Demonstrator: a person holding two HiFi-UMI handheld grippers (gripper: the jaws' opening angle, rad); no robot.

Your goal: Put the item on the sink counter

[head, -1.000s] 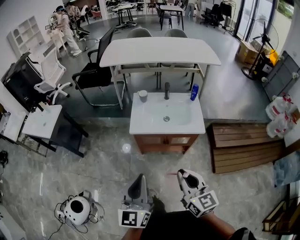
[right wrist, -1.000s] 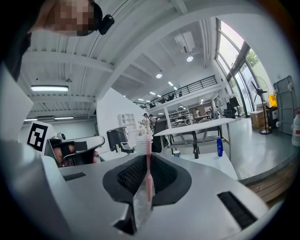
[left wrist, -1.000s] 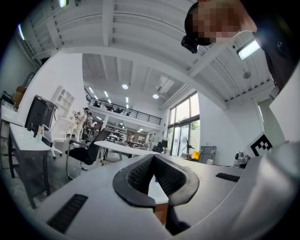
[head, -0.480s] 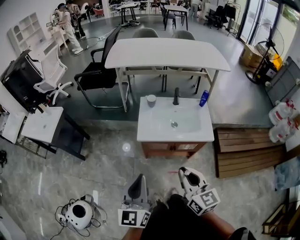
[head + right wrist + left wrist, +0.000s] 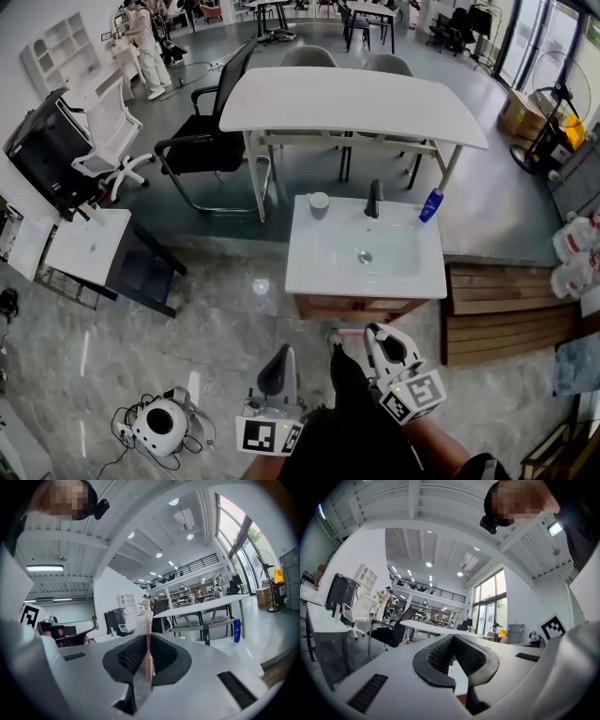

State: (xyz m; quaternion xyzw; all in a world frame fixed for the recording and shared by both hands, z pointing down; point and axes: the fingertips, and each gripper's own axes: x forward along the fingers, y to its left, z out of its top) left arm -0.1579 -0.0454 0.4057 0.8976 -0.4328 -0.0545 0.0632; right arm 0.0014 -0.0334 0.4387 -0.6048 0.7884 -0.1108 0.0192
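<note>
My right gripper (image 5: 378,336) (image 5: 148,660) is shut on a pink toothbrush (image 5: 147,648) with white bristles, which stands upright between the jaws; its pink handle (image 5: 351,331) pokes out to the left in the head view. My left gripper (image 5: 277,360) (image 5: 453,654) is shut and holds nothing. The white sink counter (image 5: 311,274) on a wooden cabinet stands just ahead of both grippers. On it are a grey cup (image 5: 320,203), a dark faucet (image 5: 373,198) and a blue bottle (image 5: 430,204) (image 5: 236,630).
Behind the sink stand a long white table (image 5: 356,101) and a black office chair (image 5: 204,145). A wooden pallet (image 5: 511,314) lies on the floor to the right. A small white desk (image 5: 86,246) stands at the left, and a white round device with cables (image 5: 152,424) sits near my left side.
The sink counter has come nearer and shifted right in the head view as I move toward it. Both grippers keep their pose, the right one still gripping the toothbrush.
</note>
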